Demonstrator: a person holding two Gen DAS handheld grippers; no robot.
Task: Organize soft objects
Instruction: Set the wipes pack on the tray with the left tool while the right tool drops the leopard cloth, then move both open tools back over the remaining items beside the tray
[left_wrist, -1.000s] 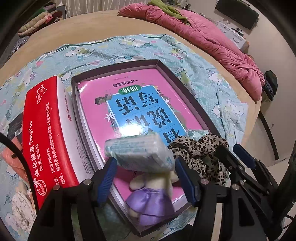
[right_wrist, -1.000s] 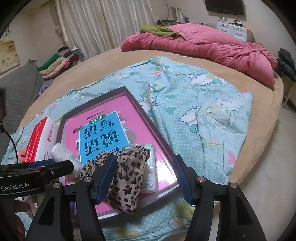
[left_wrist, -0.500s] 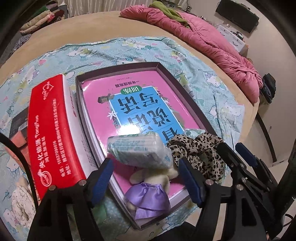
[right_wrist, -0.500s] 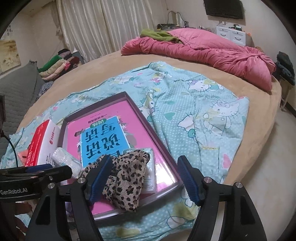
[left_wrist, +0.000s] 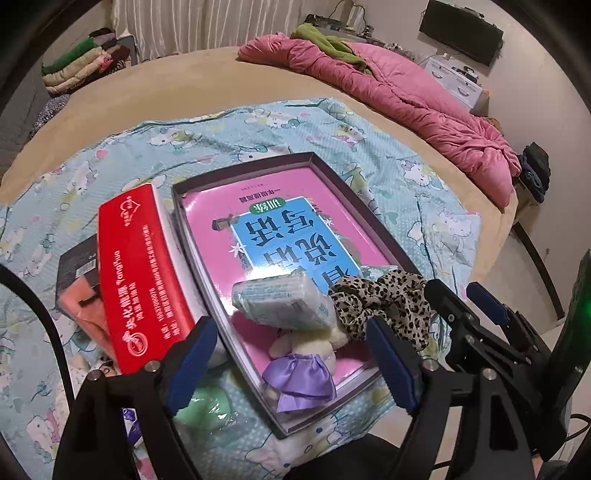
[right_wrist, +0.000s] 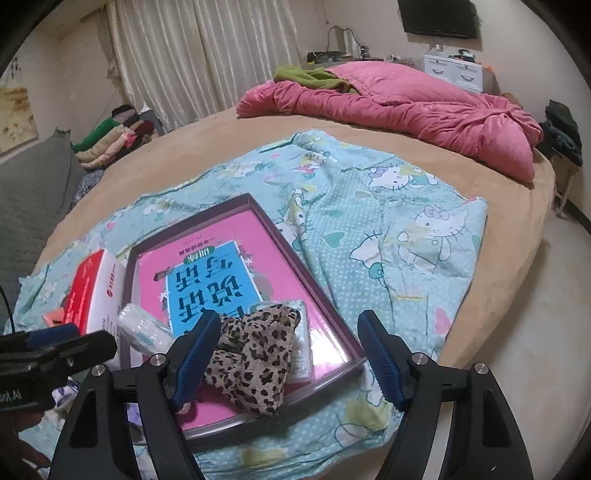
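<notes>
A dark tray (left_wrist: 334, 173) with a pink book in it lies on the cartoon-print sheet. At its near end a wrapped tissue pack (left_wrist: 284, 302) rests on a cream plush toy with a purple bow (left_wrist: 299, 369); a leopard-print cloth (left_wrist: 384, 306) lies beside them. My left gripper (left_wrist: 291, 365) hovers above the pack and toy, its jaws opening and touching nothing. My right gripper (right_wrist: 290, 358) hangs over the leopard-print cloth (right_wrist: 255, 365), jaws also opening, with the cloth lying loose between them in the tray (right_wrist: 306, 273). The tissue pack (right_wrist: 142, 328) shows at its left.
A red and white carton (left_wrist: 144, 273) stands against the tray's left side, with a black box (left_wrist: 75, 269) behind it. A green soft item (left_wrist: 201, 406) lies near my left finger. A pink quilt (right_wrist: 406, 107) and folded clothes (right_wrist: 110, 136) sit far back. The bed's edge drops off right.
The left gripper has lifted and pulled back from the tissue pack while its jaws widened; the pack stays on the plush toy. The right jaws have widened around the leopard cloth, which lies still.
</notes>
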